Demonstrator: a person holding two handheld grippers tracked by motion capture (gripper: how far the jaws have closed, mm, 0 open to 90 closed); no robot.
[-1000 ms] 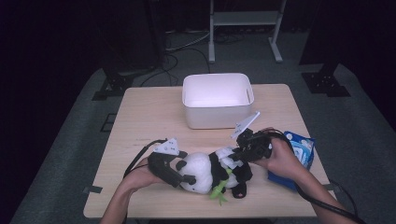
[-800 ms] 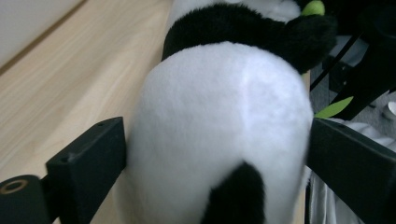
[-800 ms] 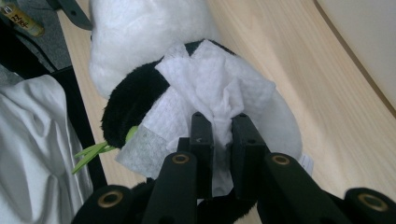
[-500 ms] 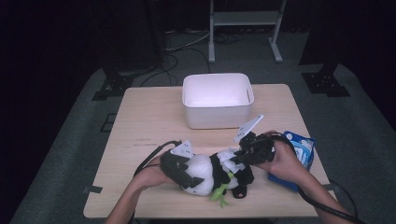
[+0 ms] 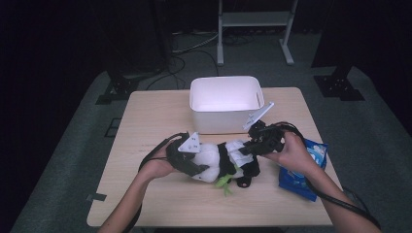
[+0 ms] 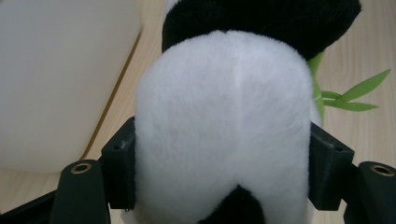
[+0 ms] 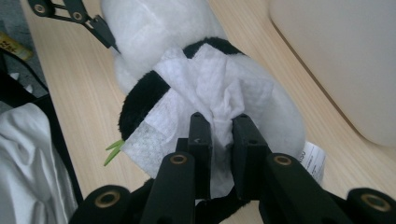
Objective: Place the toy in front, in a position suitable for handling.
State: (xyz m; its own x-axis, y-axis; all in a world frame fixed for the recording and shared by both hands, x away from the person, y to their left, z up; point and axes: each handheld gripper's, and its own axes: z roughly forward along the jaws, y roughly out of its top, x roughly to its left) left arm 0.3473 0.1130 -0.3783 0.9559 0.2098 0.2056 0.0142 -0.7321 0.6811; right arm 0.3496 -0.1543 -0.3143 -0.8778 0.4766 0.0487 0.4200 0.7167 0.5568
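Note:
A black and white plush panda lies on its side on the wooden table, with green leaves by its belly. My left gripper is shut on the panda's white head, a jaw pressed into each side. My right gripper is shut on a bunched white wipe that lies over the panda's body. In the right gripper view the left gripper's black jaws show at the top left, against the head.
A white plastic bin stands just behind the panda, close to both grippers. A blue packet lies under the right hand at the table's right edge. Black cables trail from both grippers toward the front edge.
My left gripper and the panda's head have shifted right and slightly away from the person. My right gripper stays on the wipe at the panda's body, moved slightly up.

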